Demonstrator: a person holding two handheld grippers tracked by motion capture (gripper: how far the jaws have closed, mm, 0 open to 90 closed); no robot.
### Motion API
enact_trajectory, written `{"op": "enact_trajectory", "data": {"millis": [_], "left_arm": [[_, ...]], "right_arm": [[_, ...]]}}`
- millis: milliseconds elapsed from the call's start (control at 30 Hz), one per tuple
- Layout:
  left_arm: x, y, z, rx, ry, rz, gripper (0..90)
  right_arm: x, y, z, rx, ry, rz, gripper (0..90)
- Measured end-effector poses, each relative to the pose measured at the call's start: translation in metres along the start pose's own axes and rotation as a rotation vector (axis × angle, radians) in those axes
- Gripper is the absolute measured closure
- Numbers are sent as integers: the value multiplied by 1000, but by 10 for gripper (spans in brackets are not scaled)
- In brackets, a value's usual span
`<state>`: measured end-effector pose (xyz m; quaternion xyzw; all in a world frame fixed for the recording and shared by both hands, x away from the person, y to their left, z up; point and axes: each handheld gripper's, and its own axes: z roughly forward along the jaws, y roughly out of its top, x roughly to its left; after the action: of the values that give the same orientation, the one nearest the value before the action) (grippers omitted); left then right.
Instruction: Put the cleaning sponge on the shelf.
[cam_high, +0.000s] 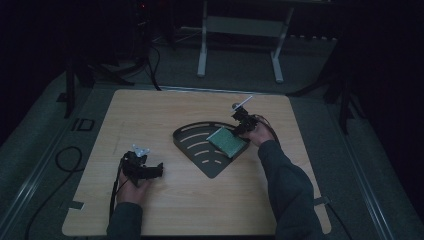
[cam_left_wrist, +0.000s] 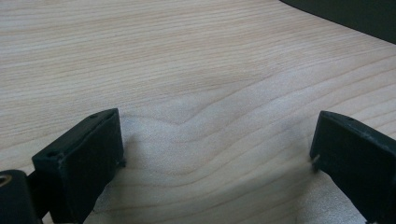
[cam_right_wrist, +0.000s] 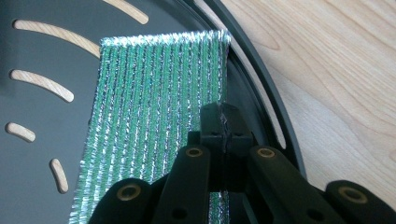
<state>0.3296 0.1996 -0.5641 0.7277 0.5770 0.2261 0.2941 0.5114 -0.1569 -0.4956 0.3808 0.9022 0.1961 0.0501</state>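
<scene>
- On the near left of the pale wooden table (cam_high: 165, 210), the left gripper (cam_high: 159, 171) is held low in the person's left hand (cam_high: 132, 189); its two black jaws stand wide apart over bare wood grain with nothing between them.
- At the table's middle lies a flat black fan-shaped metal tray (cam_high: 197, 145) with curved slots cut through it, the wood showing pale through each slot; its pointed end lies nearer the person and its rounded edge farther away.
- On the tray's right part rests a green rectangular scouring pad (cam_high: 226, 141) with a ribbed, glittery weave of silver-flecked threads running in straight lines along its length; its edges look slightly fuzzy.
- The right gripper (cam_right_wrist: 224, 122) has its jaws closed together on the pad's right edge, close to the tray's raised rim, held by the person's right hand (cam_high: 260, 134) at the tray's far right.
- No brand, label or readable writing can be made out on the pad, tray or grippers.
</scene>
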Motion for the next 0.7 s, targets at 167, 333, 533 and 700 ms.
{"op": "enact_trajectory", "data": {"millis": [167,333,533,700], "left_arm": [[0,0,0,0,0,0,28],[0,0,0,0,0,0,27],[0,0,0,0,0,1,27],[0,0,0,1,0,1,27]], "right_arm": [[0,-1,4,14,-15,-1,895],[-2,-2,1,8,-30,4,899],[-5,-8,-2,2,-39,7,875],[-7,-17,-10,-26,-9,17,795]]}}
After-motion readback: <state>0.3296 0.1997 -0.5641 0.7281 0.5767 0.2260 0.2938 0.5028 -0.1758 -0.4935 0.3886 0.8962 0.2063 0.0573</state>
